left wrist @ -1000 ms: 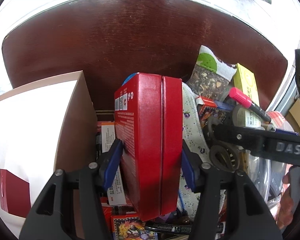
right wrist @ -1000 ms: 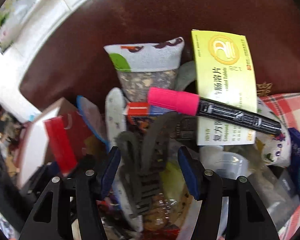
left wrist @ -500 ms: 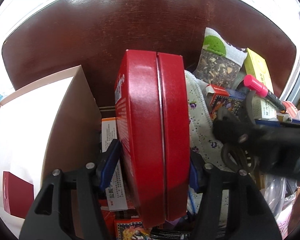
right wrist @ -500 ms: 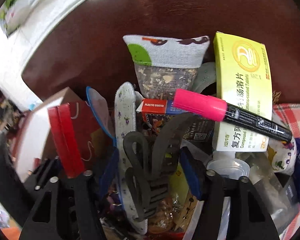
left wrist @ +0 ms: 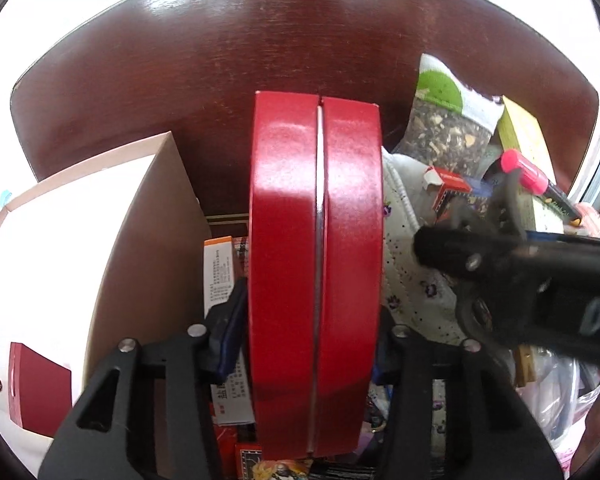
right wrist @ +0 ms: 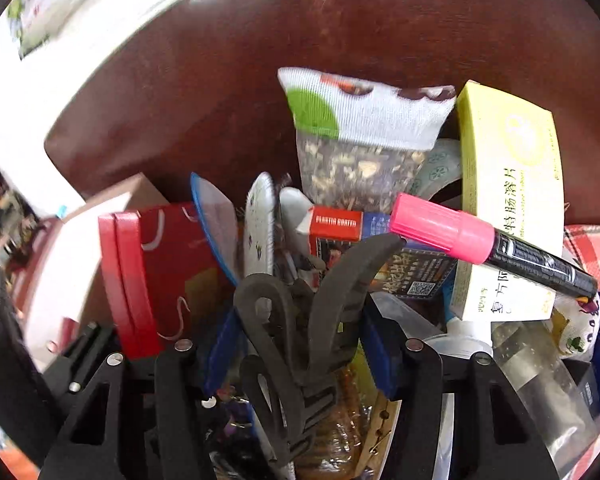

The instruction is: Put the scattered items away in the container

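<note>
A red box [left wrist: 316,240] stands on edge between the blue pads of my left gripper [left wrist: 308,344]. Its jaws are closing, and the pads press on both sides of the box. In the right wrist view the same red box [right wrist: 128,272] shows at the left. A dark grey hair claw clip [right wrist: 336,288] sits upright between the pads of my right gripper [right wrist: 300,344]. Those jaws are closing too, with the pads against the clip. My right gripper's black body [left wrist: 540,280] reaches in from the right of the left wrist view. No container wall is visible.
Packed upright on a dark brown table [left wrist: 220,80] are a seed pouch [right wrist: 360,128], a yellow medicine box [right wrist: 508,184], a pink-capped black marker [right wrist: 440,228], a card pack [right wrist: 336,228] and a floral cloth item [left wrist: 412,264]. A white and red carton [left wrist: 60,260] stands at the left.
The red box has turned edge-on and fills more of the left wrist view. The right gripper has shifted left toward it. Both pairs of jaws widened, then narrowed again.
</note>
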A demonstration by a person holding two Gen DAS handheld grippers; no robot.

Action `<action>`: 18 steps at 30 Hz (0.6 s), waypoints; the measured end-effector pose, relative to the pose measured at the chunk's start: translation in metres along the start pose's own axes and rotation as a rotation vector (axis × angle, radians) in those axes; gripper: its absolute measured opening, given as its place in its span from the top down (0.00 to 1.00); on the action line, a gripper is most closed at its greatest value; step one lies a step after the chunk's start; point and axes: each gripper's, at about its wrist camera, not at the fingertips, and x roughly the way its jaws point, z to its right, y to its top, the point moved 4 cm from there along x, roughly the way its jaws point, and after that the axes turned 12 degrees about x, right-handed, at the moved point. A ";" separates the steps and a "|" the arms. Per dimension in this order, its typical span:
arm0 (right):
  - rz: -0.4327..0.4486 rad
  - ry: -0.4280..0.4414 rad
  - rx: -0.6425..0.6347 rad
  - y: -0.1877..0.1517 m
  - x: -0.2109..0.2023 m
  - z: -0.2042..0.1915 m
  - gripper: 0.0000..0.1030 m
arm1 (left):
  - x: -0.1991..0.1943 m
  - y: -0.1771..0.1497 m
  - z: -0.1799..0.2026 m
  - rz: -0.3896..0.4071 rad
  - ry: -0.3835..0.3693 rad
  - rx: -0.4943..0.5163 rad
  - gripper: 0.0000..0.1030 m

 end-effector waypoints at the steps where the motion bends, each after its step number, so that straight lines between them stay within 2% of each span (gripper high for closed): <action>1: 0.018 -0.004 -0.001 0.001 -0.007 0.003 0.43 | -0.004 0.000 -0.002 0.002 -0.016 -0.009 0.59; 6: 0.084 0.020 0.021 0.003 -0.042 0.012 0.43 | -0.014 0.001 -0.009 0.027 -0.063 -0.042 0.60; 10: 0.120 0.047 0.044 0.010 -0.056 0.009 0.43 | -0.027 0.000 -0.019 0.052 -0.067 -0.055 0.60; 18: 0.155 0.103 0.061 0.020 -0.059 -0.003 0.43 | -0.059 -0.009 -0.032 0.094 -0.054 -0.076 0.60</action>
